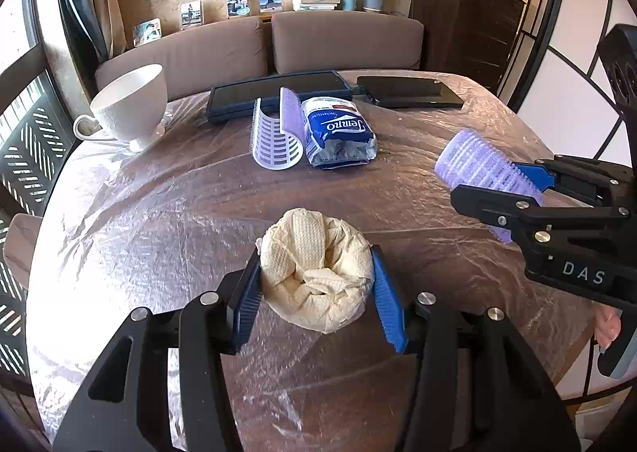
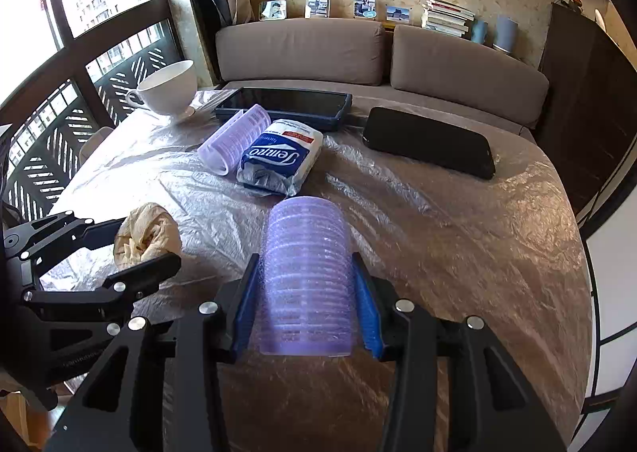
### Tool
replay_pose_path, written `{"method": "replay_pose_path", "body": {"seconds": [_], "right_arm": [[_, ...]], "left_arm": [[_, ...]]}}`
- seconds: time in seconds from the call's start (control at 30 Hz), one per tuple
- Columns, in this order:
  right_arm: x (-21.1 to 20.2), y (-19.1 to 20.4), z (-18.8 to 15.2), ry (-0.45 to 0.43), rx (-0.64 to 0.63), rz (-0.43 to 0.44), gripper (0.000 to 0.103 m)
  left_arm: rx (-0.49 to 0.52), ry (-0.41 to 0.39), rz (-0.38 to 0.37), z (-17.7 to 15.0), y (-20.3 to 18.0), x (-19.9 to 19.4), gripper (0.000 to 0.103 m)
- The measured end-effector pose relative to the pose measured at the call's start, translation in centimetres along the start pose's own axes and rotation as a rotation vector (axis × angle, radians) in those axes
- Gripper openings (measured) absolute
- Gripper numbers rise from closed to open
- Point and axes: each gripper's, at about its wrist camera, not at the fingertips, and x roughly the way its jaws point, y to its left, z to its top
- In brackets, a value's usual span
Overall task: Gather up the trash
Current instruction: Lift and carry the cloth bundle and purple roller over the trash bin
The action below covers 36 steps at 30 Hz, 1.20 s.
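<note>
My left gripper (image 1: pixel 316 285) pinches a crumpled paper towel (image 1: pixel 318 269) at lower centre; my right gripper (image 2: pixel 304 308) clamps a purple hair roller (image 2: pixel 306 277). Further up the table (image 1: pixel 159 213) lie a tissue pack (image 1: pixel 338 137) and a split roller (image 1: pixel 274 133). I judge the springy roller could squirt free of my grip in transit.

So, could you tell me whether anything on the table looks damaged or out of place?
The Tempo tissue pack lies torn open at its near end, crumpled. Beside it a purple hair roller is split open lengthwise, touching the pack. Nothing appears spilled.
</note>
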Motion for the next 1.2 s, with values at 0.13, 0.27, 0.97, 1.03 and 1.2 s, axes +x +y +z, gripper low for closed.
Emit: {"method": "replay_pose_path", "body": {"seconds": [0.13, 0.27, 0.97, 1.03, 1.2], "right_arm": [[-0.7, 0.2, -0.5, 0.000, -0.008, 0.003, 0.043], [-1.3, 0.4, -1.2, 0.005, -0.017, 0.005, 0.043], [-5.1, 1.1, -5.6, 0.041, -0.040, 0.031, 0.043], [-5.4, 1.3, -5.8, 0.041, -0.047, 0.032, 0.043], [-6.2, 1.5, -6.6, 0.048, -0.054, 0.045, 0.043]], "left_arm": [[-0.002, -0.001, 0.001, -0.3, -0.2, -0.5, 0.052], [-0.004, 0.000, 0.000, -0.5, -0.3, -0.7, 0.052], [-0.016, 0.039, 0.003, -4.3, -1.4, -3.6, 0.052], [-0.019, 0.043, 0.001, -4.5, -1.4, -3.7, 0.052], [-0.024, 0.055, -0.002, -5.3, -1.7, -4.2, 0.052]]}}
